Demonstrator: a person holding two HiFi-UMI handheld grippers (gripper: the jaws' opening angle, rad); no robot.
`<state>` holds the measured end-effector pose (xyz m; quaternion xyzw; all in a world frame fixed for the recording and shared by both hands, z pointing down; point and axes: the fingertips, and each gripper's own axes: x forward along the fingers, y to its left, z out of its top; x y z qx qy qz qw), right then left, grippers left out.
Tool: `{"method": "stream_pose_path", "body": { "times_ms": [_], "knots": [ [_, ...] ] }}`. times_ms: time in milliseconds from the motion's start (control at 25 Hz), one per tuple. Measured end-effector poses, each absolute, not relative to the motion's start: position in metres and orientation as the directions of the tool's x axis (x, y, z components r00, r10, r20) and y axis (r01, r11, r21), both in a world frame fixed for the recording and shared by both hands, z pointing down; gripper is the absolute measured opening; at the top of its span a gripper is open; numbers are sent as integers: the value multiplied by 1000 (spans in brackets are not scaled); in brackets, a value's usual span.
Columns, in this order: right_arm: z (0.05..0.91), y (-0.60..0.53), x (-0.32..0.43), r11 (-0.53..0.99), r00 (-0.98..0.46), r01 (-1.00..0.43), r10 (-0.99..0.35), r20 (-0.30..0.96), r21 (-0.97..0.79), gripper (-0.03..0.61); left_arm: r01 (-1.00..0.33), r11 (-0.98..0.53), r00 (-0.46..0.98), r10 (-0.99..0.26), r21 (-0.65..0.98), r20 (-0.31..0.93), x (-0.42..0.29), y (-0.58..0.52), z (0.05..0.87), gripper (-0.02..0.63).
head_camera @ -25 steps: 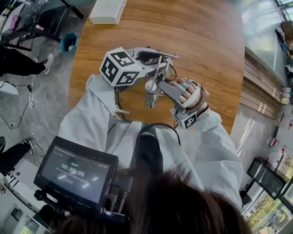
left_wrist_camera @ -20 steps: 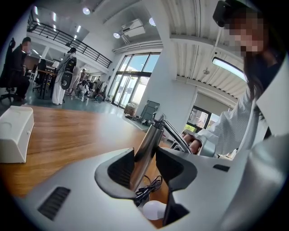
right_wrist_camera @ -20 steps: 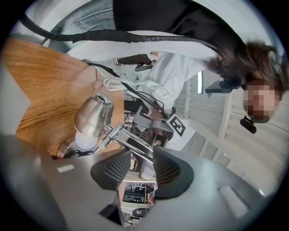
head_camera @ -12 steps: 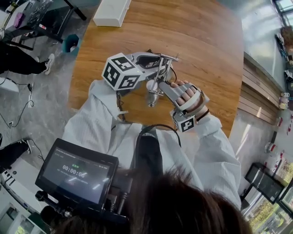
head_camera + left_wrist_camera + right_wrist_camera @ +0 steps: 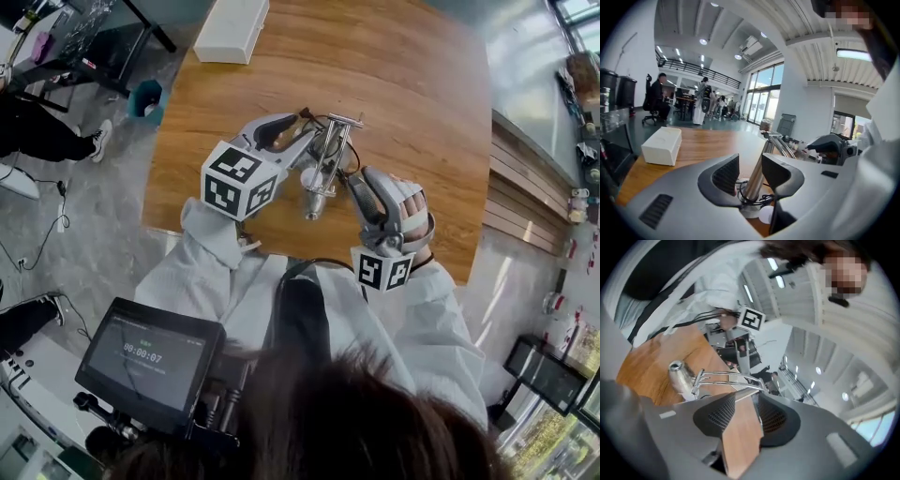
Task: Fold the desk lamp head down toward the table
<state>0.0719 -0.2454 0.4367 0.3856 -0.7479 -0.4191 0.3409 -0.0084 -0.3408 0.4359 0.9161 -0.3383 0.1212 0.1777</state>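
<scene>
The desk lamp (image 5: 325,155) stands mid-table on chrome rods, its small silver head (image 5: 314,199) hanging low on the near side. From the lamp's left, my left gripper (image 5: 305,141) points at it. In the left gripper view the chrome post (image 5: 754,180) stands in the gap of the left gripper (image 5: 750,161), closer to the right pad, with space on the other side. My right gripper (image 5: 354,184) sits just right of the head. Its jaws are opening and hold nothing; only table shows between them. The lamp's arm (image 5: 726,378) and head (image 5: 678,372) lie just past the right gripper (image 5: 746,397).
A white box (image 5: 230,28) lies at the far left of the wooden table (image 5: 422,103). The table's left edge drops to a floor with a teal bin (image 5: 145,97) and seated people. A black cord coils at the lamp's base (image 5: 754,199).
The right gripper has rolled and drawn back from the lamp arm, jaws wider. The left gripper has swung, its marker cube dropping toward me. The lamp has barely moved.
</scene>
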Motion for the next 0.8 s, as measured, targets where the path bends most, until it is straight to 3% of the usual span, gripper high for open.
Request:
{"method": "stream_pose_path", "body": {
  "times_ms": [80,200,320,640,800],
  "knots": [
    [417,-257,85,383,-399,-474,-896,194,793,132,-720,-654,692,-649,233,316,-17,-343,418,152],
    [385,-275,97,364,-323,-704,-929,181,610,13,-756,-618,654,-709,214,263,-17,-341,389,151],
    [359,-290,99,351,-310,-832,-936,165,429,2,-783,-594,621,-739,183,260,-12,-337,373,150],
    [318,-309,93,328,-317,-941,-942,112,89,0,-830,-528,556,-811,180,183,-15,-330,338,3],
    [319,-308,82,359,-357,-933,-928,105,-2,0,-835,-525,548,-822,163,157,-12,-330,334,2]
  ]
}}
